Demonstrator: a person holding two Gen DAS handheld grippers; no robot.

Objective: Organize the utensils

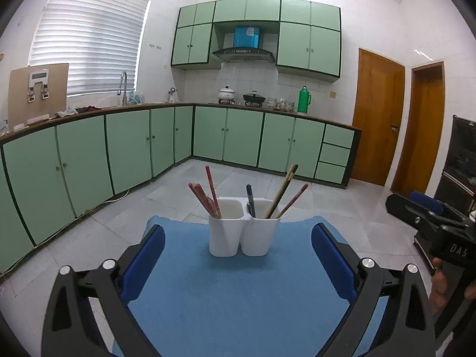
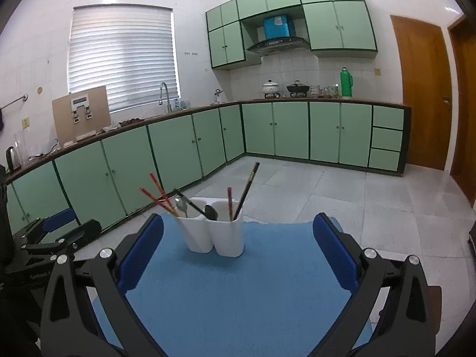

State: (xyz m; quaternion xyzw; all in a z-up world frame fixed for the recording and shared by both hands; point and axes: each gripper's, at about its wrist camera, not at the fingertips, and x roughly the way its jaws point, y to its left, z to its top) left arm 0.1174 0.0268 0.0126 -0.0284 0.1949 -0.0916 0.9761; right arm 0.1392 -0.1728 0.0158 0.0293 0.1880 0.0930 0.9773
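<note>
A white two-cup utensil holder [image 1: 244, 229] [image 2: 214, 232] stands near the far edge of a blue mat [image 1: 232, 291] [image 2: 238, 282]. Red chopsticks [image 1: 206, 196] [image 2: 157, 195] lean in its left cup. Brown and red chopsticks [image 1: 282, 192] lean in the right cup with a dark utensil [image 1: 250, 197]. The right wrist view also shows spoons [image 2: 182, 206] and a black spoon [image 2: 210, 211] in the cups. My left gripper [image 1: 238, 255] is open and empty, short of the holder. My right gripper [image 2: 238, 250] is open and empty too, and it shows at the right edge [image 1: 428, 217].
The mat lies on a small table over a grey tiled floor [image 2: 342, 196]. Green cabinets [image 1: 128, 145] run along the left and back walls. A wooden door [image 1: 376, 116] is at the right. A hand [image 1: 440, 282] holds the right gripper's handle.
</note>
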